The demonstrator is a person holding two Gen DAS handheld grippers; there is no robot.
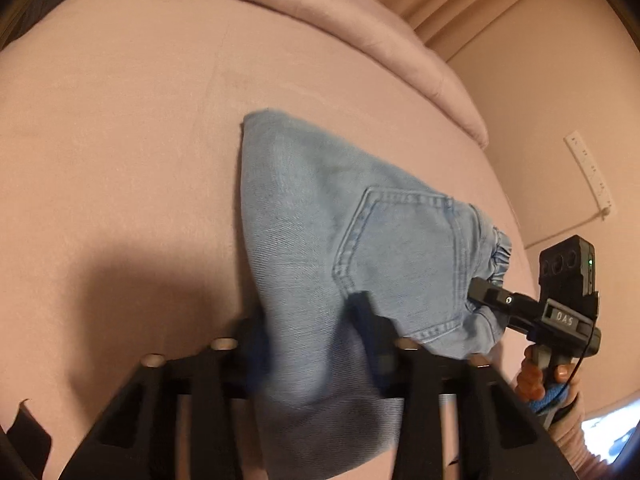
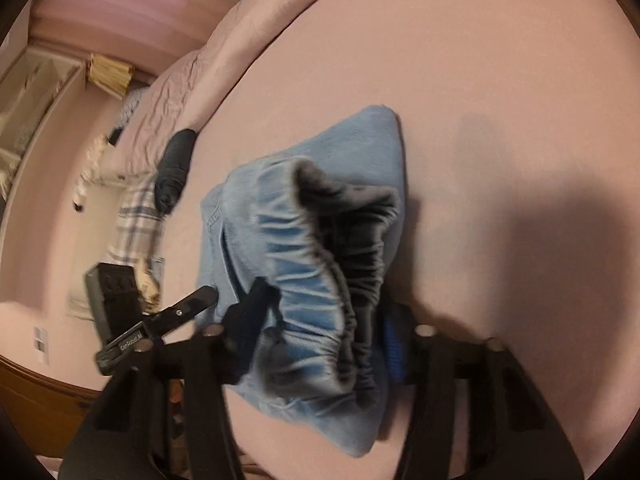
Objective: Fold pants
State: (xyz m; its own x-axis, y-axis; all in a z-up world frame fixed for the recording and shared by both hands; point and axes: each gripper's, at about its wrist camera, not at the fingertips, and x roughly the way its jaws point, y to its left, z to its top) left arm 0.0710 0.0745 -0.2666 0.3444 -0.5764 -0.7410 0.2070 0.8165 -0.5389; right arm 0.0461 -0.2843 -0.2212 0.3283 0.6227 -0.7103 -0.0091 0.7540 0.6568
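Light-blue denim pants (image 1: 320, 216) on pink bedsheet (image 1: 120, 140)

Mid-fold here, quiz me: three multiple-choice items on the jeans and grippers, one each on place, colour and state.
1. The jeans lie on: A a pink bed, B a wooden floor, C a glass table.
2. The jeans are: A black, B light blue, C red.
3. The right gripper is: A open and clear, B shut on the jeans, C out of view.

Answers: 1 A, the pink bed spreads beneath them; 2 B, pale blue denim; 3 B, its jaws pinch fabric at the elastic waistband. The left gripper also clamps denim.
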